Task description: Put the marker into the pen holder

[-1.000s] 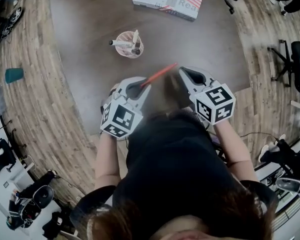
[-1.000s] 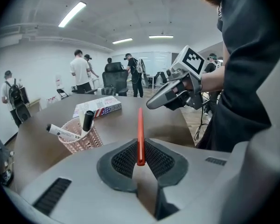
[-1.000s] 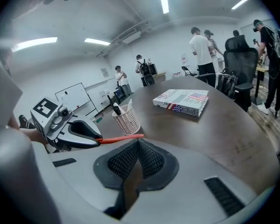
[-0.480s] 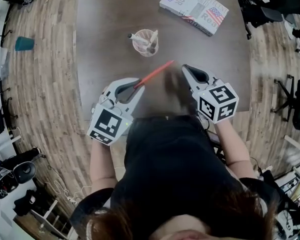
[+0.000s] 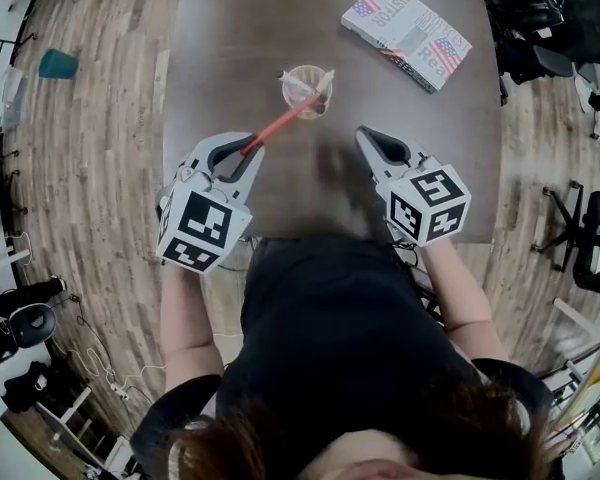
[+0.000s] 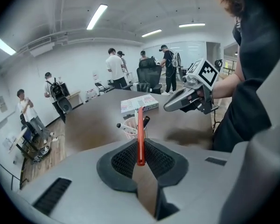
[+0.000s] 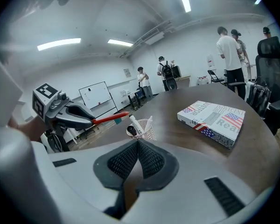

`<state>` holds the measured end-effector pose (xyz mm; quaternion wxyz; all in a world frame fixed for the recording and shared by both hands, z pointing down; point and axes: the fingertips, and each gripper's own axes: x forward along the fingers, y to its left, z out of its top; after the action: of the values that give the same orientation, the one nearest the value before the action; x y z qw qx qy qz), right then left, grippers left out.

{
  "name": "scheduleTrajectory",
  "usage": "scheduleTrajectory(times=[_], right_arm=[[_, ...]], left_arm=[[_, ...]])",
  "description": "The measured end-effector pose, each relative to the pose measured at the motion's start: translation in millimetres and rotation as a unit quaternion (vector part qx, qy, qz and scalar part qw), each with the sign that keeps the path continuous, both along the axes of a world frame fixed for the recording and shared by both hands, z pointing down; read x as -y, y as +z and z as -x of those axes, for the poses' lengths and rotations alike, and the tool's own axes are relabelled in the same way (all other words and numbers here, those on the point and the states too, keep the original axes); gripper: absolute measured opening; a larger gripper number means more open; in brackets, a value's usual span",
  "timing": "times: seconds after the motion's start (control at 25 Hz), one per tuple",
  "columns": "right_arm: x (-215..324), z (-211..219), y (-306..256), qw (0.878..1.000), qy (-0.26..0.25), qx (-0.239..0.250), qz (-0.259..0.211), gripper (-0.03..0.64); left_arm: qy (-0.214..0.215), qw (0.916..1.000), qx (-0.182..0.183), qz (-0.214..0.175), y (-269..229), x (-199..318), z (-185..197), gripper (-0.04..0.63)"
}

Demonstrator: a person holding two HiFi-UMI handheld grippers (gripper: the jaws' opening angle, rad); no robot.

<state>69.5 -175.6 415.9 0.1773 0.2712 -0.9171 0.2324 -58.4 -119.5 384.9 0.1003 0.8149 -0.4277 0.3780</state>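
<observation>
Left gripper clamped on a red marker — tip just beside the holder, right gripper jaws together and empty near the holder, book beyond it.

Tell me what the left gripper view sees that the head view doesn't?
Only the left gripper view shows people standing at the far end of the room, the ceiling lights, and the left gripper's jaws pinching the end of the red marker. Only the head view shows the wooden floor, a teal container on it, and the person's dark top from above. Both show the marker, the pen holder with pens in it, the book, the right gripper and the brown table.
</observation>
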Motion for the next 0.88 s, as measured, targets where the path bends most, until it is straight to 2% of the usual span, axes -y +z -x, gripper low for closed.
scheduleTrajectory(times=[0.16, 0.48, 0.72, 0.88], right_arm=[[4.0, 8.3, 1.1, 1.000, -0.006, -0.003, 0.001, 0.017], [11.2, 11.6, 5.3, 1.000, -0.005, -0.007, 0.009, 0.017], [18.1, 11.3, 9.2, 1.000, -0.005, -0.008, 0.014, 0.017], [19.0, 12.8, 14.0, 1.000, -0.009, -0.013, 0.016, 0.017]], left_arm=[[-0.001, 0.9986, 0.049, 0.018, 6.4, 13.3, 11.5, 0.063], [0.050, 0.9889, 0.135, 0.038, 12.3, 36.9, 9.0, 0.063], [0.073, 0.9726, 0.213, 0.056, 20.9, 53.4, 12.4, 0.063], [0.087, 0.9625, 0.248, 0.067, 22.7, 58.8, 12.4, 0.063]])
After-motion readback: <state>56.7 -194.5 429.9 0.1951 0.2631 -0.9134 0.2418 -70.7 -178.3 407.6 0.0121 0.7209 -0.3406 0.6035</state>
